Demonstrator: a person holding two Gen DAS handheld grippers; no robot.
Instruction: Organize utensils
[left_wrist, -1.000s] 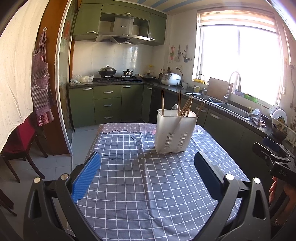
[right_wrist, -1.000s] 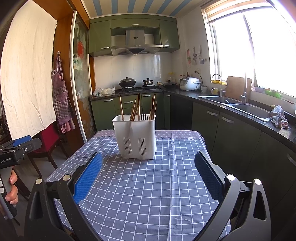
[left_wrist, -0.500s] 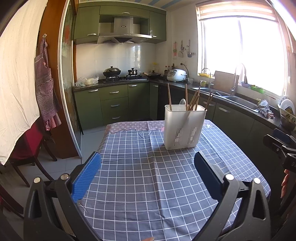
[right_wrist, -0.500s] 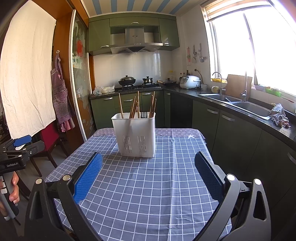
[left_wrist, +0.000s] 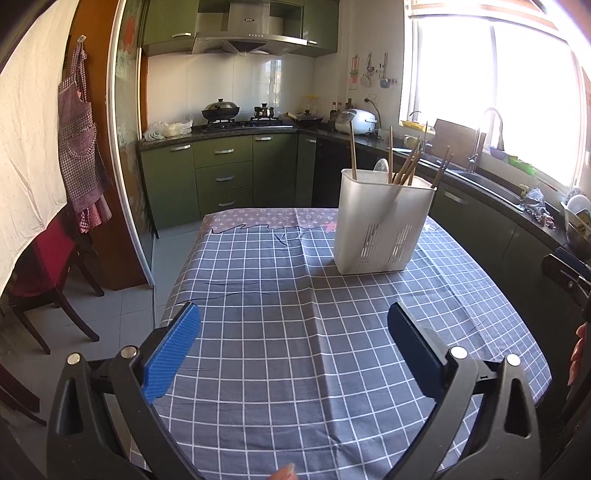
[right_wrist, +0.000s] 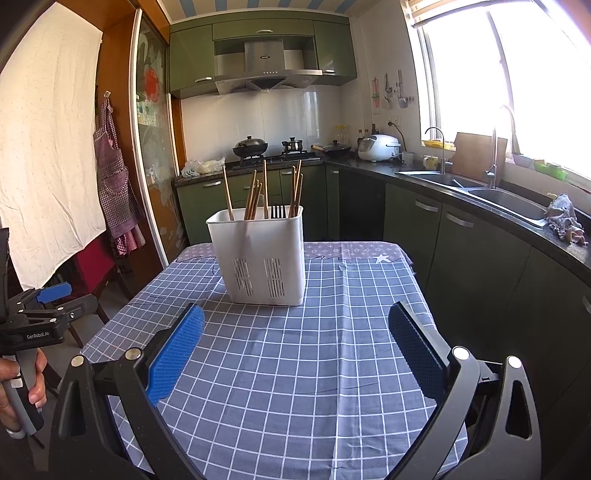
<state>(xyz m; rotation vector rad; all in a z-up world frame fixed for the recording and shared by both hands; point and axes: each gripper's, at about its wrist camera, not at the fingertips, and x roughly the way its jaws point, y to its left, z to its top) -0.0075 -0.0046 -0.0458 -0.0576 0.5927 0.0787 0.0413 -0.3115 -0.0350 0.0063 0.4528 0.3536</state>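
Both grippers, left gripper (left_wrist: 293, 332) and right gripper (right_wrist: 295, 332), gape wide, empty; ahead of them stands one white caddy (right_wrist: 260, 254) holding about seven chopsticks (right_wrist: 255, 194) and one fork (right_wrist: 277, 211).

Bright daylight, window (left_wrist: 491, 96) blown out, edges perhaps fisheye-bent

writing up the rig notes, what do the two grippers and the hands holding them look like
Both the left gripper and the right gripper are black plastic frames with silver round bolts and two fingers faced in ribbed blue pads. Seen from the right wrist, the left gripper carries white "GenRobot.AI" lettering and a grey handle, gripped by a bare hand. No cables or sleeves show.
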